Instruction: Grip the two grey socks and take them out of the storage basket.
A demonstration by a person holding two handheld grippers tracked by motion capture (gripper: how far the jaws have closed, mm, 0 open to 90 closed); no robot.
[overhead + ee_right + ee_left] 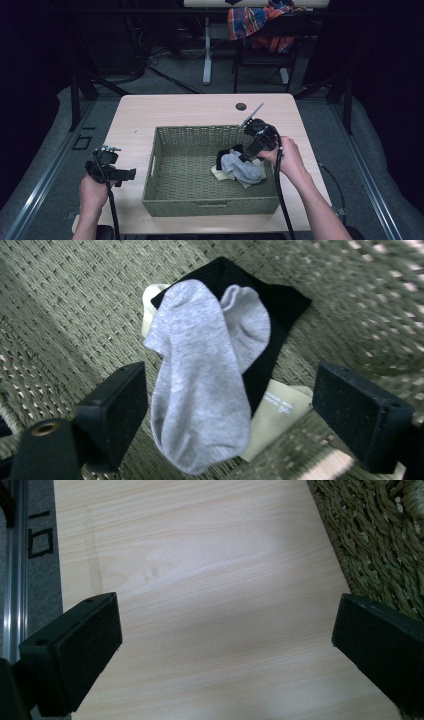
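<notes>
Socks are piled in the woven basket [165, 172], toward its right side: a grey sock [205, 375] is draped on top of a black sock [280, 305], with a cream sock [275, 412] underneath — its edges are seen beside the grey one. The right gripper [248, 153] is held over this pile, inside the basket's right part, its jaws spread wide with nothing between them. Outside the basket's left wall, the left gripper [131, 174] is held above the wooden table [200, 107], jaws likewise wide apart and empty. Beyond the basket's far side — off the table — a plaid cloth [250, 20] is draped over a chair [265, 55].
</notes>
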